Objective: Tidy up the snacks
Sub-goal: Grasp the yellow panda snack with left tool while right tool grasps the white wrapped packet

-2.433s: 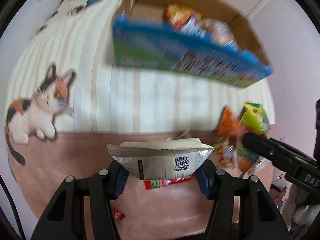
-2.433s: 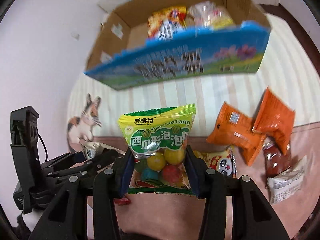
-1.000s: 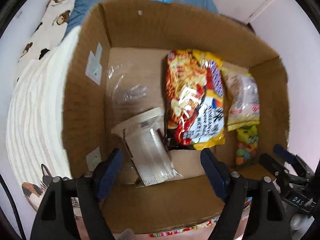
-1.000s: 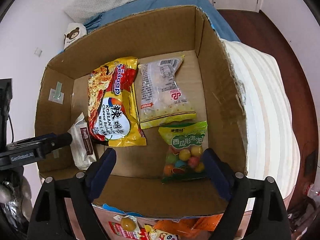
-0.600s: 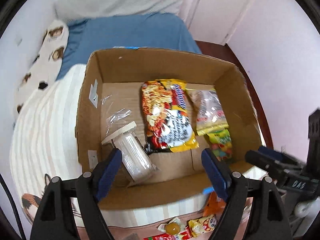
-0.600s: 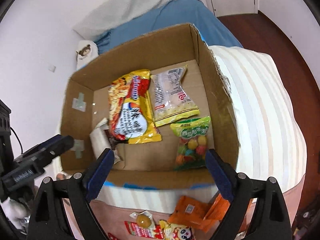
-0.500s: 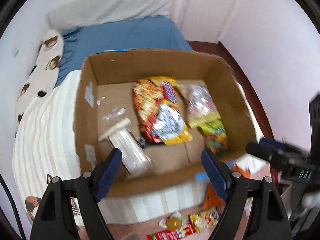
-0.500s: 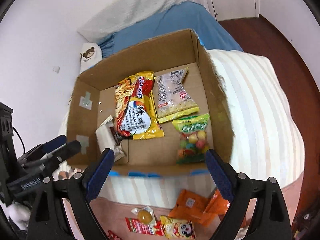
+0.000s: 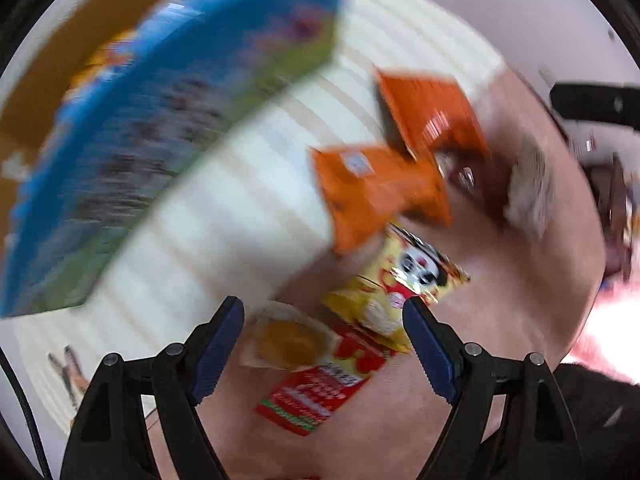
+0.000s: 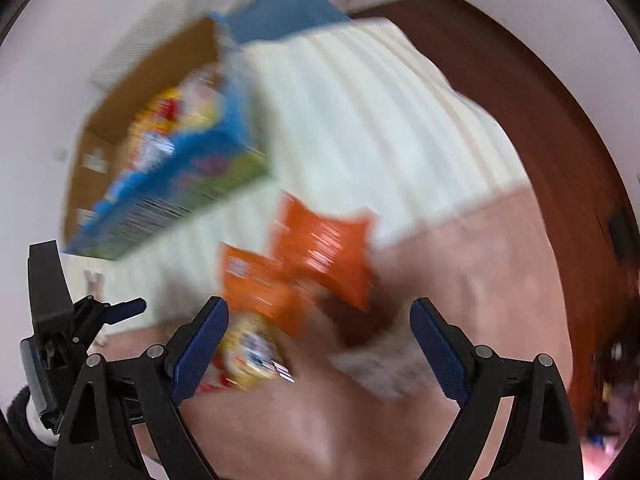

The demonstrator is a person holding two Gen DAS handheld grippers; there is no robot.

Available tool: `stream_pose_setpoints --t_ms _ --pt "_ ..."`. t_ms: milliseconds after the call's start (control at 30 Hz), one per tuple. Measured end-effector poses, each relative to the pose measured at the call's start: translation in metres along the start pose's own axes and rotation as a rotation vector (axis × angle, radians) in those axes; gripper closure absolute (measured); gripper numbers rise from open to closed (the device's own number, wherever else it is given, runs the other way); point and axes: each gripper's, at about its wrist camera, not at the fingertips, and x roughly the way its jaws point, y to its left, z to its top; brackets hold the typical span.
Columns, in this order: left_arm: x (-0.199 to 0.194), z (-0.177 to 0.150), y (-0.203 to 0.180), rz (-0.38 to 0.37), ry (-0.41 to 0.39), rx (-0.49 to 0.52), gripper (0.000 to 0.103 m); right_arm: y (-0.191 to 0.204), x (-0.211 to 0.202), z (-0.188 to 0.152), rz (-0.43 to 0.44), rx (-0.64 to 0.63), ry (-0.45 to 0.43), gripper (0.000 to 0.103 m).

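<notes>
Both the left hand-held gripper (image 9: 323, 340) and the right hand-held gripper (image 10: 319, 342) are held wide open and empty above loose snack packets (image 9: 360, 320) on the bed (image 9: 248, 208). The cardboard box (image 10: 160, 152), already holding snacks, is seen beyond the packets.

Two orange packets (image 9: 384, 188) overlapping at striped cover's edge; yellow panda packet (image 9: 396, 284), red packet (image 9: 320, 388) lying flat; cardboard box (image 10: 120, 120) holding snacks.
</notes>
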Motion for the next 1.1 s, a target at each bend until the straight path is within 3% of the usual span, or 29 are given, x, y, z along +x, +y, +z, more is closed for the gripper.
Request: stream_pose_setpoints --t_ms 133,267,367,400,433,500,600,700,767,867,933,1100 --pt "0.029 0.005 -0.035 -0.019 0.053 0.108 0.022 -0.059 0.023 -0.015 0.035 0.200 0.076 0.009" --pt "0.049 0.009 -0.065 -0.054 0.093 0.213 0.022 -0.088 0.050 -0.028 0.077 0.357 0.119 0.009" --pt "0.062 0.009 -0.076 -0.090 0.124 0.215 0.022 -0.100 0.069 -0.040 0.098 0.454 0.139 0.009" --pt "0.065 0.008 -0.077 -0.098 0.124 0.202 0.026 -0.102 0.072 -0.043 0.107 0.481 0.139 0.010" --pt "0.068 0.005 -0.077 -0.105 0.133 0.171 0.036 -0.105 0.076 -0.048 0.125 0.512 0.136 0.013" --pt "0.071 0.003 -0.070 -0.132 0.153 0.088 0.044 -0.108 0.082 -0.053 0.139 0.554 0.131 0.032" --pt "0.076 -0.011 -0.053 -0.174 0.182 -0.104 0.044 -0.100 0.085 -0.054 0.114 0.496 0.135 0.042" --pt "0.082 -0.034 -0.032 -0.265 0.212 -0.301 0.044 -0.080 0.080 -0.049 0.051 0.346 0.147 0.044" --pt "0.084 -0.049 -0.027 -0.307 0.212 -0.377 0.044 -0.064 0.079 -0.049 0.000 0.205 0.183 0.045" --pt "0.092 -0.077 -0.036 -0.354 0.222 -0.410 0.044 -0.038 0.082 -0.051 -0.102 -0.006 0.233 0.045" --pt "0.101 -0.091 -0.042 -0.375 0.247 -0.433 0.041 -0.029 0.088 -0.053 -0.128 -0.059 0.258 0.044" --pt "0.108 -0.111 -0.058 -0.353 0.249 -0.429 0.033 -0.036 0.099 -0.056 -0.095 0.004 0.303 0.028"
